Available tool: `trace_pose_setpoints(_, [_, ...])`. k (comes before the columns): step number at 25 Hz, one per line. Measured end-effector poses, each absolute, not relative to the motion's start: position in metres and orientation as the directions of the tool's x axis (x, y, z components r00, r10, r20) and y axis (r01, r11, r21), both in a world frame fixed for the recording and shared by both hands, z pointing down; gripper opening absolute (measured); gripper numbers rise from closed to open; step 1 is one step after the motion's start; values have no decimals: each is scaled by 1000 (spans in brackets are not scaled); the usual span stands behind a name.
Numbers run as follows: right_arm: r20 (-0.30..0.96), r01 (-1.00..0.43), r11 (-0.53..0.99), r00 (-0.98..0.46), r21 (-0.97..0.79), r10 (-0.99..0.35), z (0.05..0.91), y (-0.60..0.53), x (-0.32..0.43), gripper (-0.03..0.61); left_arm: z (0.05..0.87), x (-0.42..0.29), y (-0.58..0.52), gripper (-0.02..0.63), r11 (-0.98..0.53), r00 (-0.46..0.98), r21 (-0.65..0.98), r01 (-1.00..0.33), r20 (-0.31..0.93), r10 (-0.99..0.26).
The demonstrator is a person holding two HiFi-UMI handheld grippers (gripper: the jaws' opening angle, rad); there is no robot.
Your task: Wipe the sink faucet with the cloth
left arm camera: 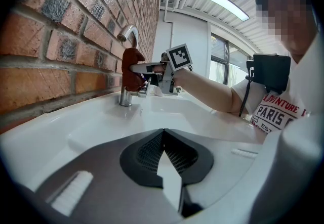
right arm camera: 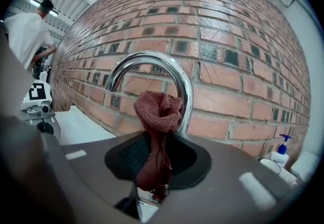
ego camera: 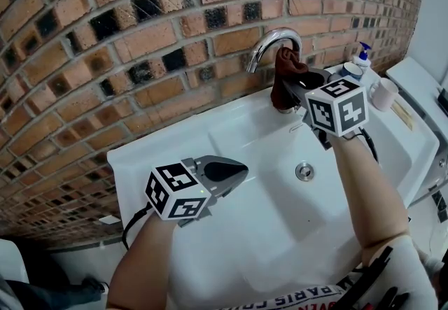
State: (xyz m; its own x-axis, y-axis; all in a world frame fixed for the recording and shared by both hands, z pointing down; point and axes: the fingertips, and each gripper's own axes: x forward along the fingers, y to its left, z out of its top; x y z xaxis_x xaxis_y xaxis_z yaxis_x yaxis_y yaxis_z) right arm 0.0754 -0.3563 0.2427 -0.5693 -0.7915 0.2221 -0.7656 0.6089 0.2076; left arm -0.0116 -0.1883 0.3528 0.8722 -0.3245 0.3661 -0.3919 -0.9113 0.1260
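Brick wall (ego camera: 140,43) behind white sink (ego camera: 245,231), curved chrome faucet (ego camera: 273,43) being wiped.
Dark red cloth (ego camera: 283,74) pinched in the closed right gripper (ego camera: 299,86), bunched top pressed against the faucet's upright just under the curve, probably to rub the metal, tail hanging between the jaws. Left gripper (ego camera: 238,172) closed on nothing, low over the sink's left rim, well apart, seemingly out of the way.

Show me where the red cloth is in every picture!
Head view: the cloth hangs upper right of middle, against the faucet.
Left gripper view: far off, upper left of middle, against the faucet.
Right gripper view: right in the middle, pinched in the right tongs.
Shared landmark: the curved chrome faucet, touching the cloth in all three.
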Motion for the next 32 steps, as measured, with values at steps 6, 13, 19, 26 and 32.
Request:
trace_pose_setpoints(6, [177, -773, 595, -568, 218, -804, 220, -354, 75, 90, 353, -12, -188, 0, -911, 872, 126, -392, 367, -325])
trace_pose_setpoints(13, [148, -777, 592, -573, 214, -806, 203, -353, 71, 91, 353, -11, -188, 0, -911, 872, 126, -392, 367, -324])
trace_pose_setpoints(19, [128, -758, 612, -599, 225, -790, 194, -342, 56, 91, 353, -12, -188, 0, -912, 873, 127, -390, 366, -323])
trace_pose_setpoints(26, [119, -724, 645, -638, 245, -761, 191, -327, 37, 91, 353, -12, -188, 0, -912, 873, 128, -390, 366, -322])
trace_pose_setpoints(32, [118, -700, 669, -664, 249, -738, 195, -317, 25, 91, 353, -12, -188, 0, -912, 872, 126, -391, 367, -323])
